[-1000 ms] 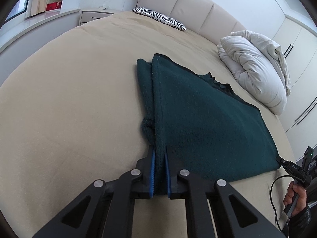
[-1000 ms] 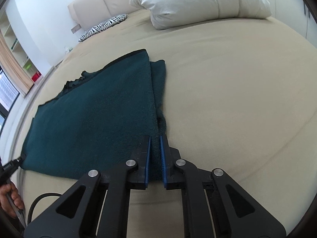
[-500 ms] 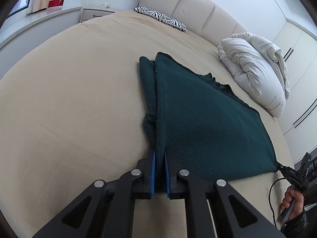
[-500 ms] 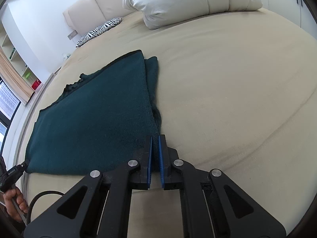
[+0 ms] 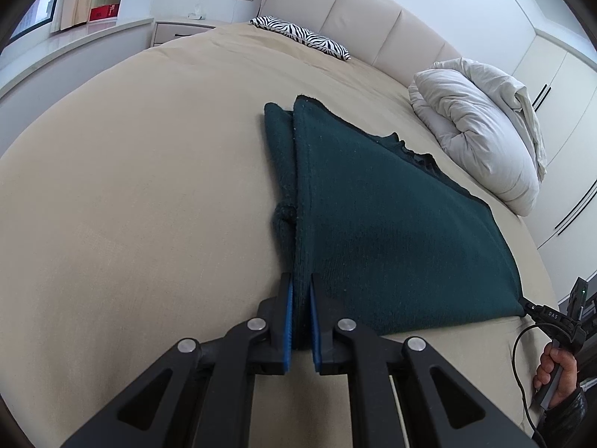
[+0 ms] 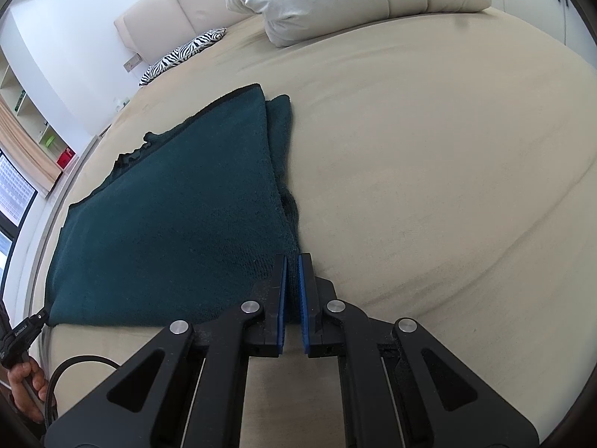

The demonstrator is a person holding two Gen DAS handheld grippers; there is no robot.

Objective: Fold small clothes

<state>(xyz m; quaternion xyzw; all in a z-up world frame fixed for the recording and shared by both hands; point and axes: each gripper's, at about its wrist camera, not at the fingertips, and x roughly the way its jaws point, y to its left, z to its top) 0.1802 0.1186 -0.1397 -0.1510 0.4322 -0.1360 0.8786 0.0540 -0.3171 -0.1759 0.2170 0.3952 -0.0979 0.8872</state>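
Note:
A dark green knit garment (image 5: 391, 231) lies spread flat on the beige bed, its near hem stretched between my two grippers. My left gripper (image 5: 299, 287) is shut on the hem's left corner, where a folded sleeve lies underneath. My right gripper (image 6: 293, 267) is shut on the hem's right corner of the same garment (image 6: 179, 209). The right gripper also shows in the left wrist view (image 5: 537, 308), and the left one in the right wrist view (image 6: 33, 321).
The beige bed (image 5: 130, 186) stretches wide on both sides. A white bundled duvet (image 5: 481, 138) lies at the far right by the headboard, a zebra pillow (image 5: 302, 35) at the head. Wardrobe doors stand to the right, a nightstand and shelves to the left.
Both grippers have drawn back a little toward the bed's near edge with the hem held, pulling the garment flatter and tauter.

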